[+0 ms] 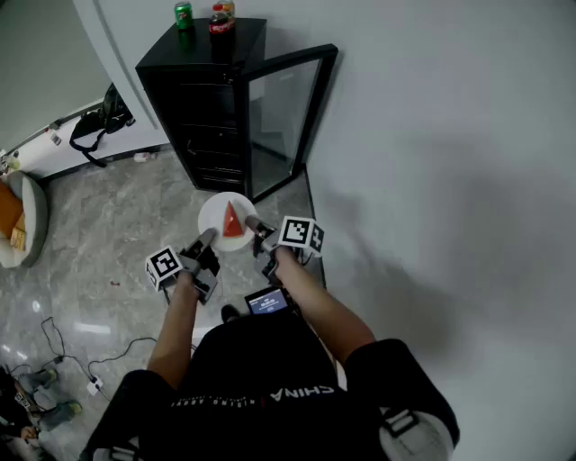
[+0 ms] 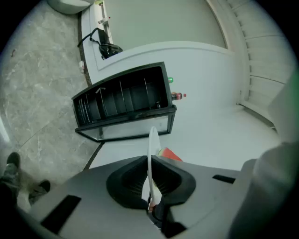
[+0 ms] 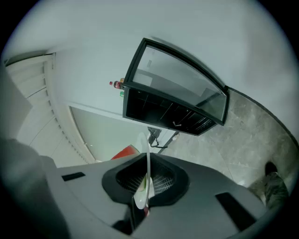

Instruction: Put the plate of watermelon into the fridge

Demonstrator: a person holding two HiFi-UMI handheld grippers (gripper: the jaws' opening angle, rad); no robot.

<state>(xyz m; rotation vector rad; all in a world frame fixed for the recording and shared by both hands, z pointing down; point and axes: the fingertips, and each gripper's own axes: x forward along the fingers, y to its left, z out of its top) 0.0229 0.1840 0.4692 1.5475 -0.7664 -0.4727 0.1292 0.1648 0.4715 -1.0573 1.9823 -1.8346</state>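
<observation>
A white plate (image 1: pixel 216 219) with a red watermelon wedge (image 1: pixel 233 221) is held level in the air between both grippers, a short way in front of the black mini fridge (image 1: pixel 209 99). My left gripper (image 1: pixel 206 240) is shut on the plate's left rim (image 2: pixel 152 154); my right gripper (image 1: pixel 256 228) is shut on its right rim (image 3: pixel 145 163). The watermelon wedge (image 2: pixel 169 154) shows beyond the plate edge, as does the wedge (image 3: pixel 126 152) in the right gripper view. The fridge's glass door (image 1: pixel 286 117) stands open to the right, and its dark shelves (image 2: pixel 121 100) are visible.
A green can (image 1: pixel 184 14) and a cola bottle (image 1: pixel 220 22) stand on the fridge top. A white wall (image 1: pixel 450 135) runs along the right, close to the open door. A black bag (image 1: pixel 101 119) lies at left, and cables (image 1: pixel 63 347) trail on the marble floor.
</observation>
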